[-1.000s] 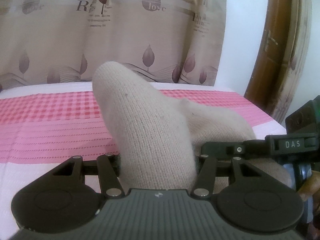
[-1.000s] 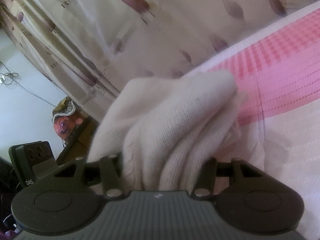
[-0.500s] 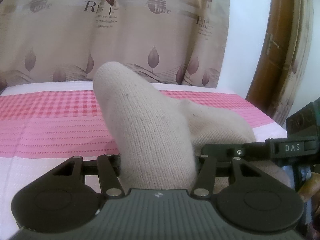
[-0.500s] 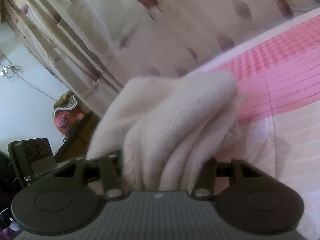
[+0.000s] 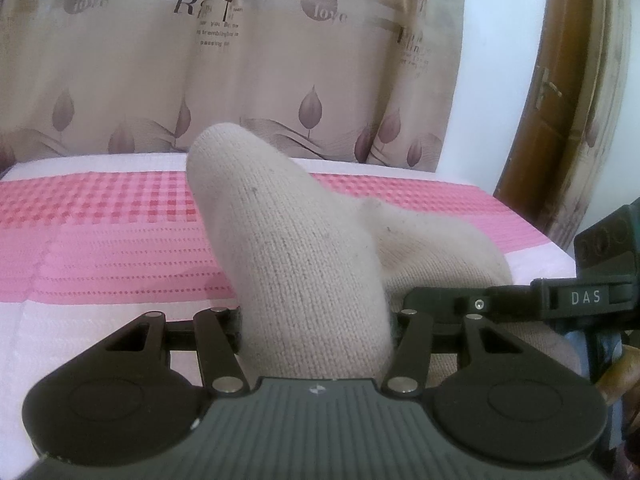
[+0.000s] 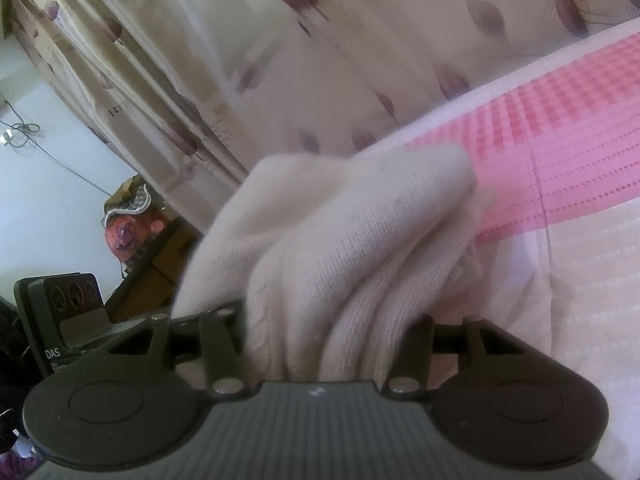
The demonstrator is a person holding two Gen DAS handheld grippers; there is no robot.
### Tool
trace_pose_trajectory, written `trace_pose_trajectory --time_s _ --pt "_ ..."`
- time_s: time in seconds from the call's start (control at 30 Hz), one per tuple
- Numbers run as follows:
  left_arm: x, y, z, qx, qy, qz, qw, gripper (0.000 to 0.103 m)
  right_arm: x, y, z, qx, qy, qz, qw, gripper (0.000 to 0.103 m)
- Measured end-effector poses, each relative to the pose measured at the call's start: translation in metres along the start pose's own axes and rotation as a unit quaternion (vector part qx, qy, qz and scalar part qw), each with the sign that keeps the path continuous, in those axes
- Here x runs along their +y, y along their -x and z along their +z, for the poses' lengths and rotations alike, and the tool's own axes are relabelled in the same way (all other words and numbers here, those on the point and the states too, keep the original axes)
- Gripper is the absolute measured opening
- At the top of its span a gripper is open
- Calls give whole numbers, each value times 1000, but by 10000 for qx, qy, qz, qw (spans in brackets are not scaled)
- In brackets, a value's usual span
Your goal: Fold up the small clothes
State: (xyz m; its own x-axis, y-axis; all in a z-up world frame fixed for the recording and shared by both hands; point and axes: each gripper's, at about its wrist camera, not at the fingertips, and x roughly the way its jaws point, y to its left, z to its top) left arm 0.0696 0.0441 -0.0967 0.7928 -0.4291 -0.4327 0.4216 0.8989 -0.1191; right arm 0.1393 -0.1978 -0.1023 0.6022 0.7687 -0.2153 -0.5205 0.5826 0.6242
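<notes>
A cream knitted garment (image 5: 304, 256) bulges up between the jaws of my left gripper (image 5: 316, 320), which is shut on it; the cloth hides the fingertips. It hangs just above the pink-checked bed sheet (image 5: 100, 240). In the right wrist view the same garment (image 6: 360, 240) is bunched in folds inside my right gripper (image 6: 324, 332), also shut on it with its fingers covered. The two grippers are close side by side: the right gripper's body (image 5: 584, 298) shows at the right edge of the left view, and the left gripper's body (image 6: 60, 320) at the left of the right view.
A beige leaf-printed curtain (image 5: 240, 60) hangs behind the bed. A brown wooden door (image 5: 560, 120) stands at the right. Past the bed's edge are a white wall with a cable (image 6: 24, 132) and a pile of household things (image 6: 128, 232).
Almost nothing: the left view has drifted slightly and the right view has tilted a touch. Both grips on the garment are as before.
</notes>
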Motion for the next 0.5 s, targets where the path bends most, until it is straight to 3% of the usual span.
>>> trace_pose_trajectory --time_s 0.5 --pt "8 -25 -10 173 12 20 9998 55 -14 -2 -8 81 -47 -198 9998 52"
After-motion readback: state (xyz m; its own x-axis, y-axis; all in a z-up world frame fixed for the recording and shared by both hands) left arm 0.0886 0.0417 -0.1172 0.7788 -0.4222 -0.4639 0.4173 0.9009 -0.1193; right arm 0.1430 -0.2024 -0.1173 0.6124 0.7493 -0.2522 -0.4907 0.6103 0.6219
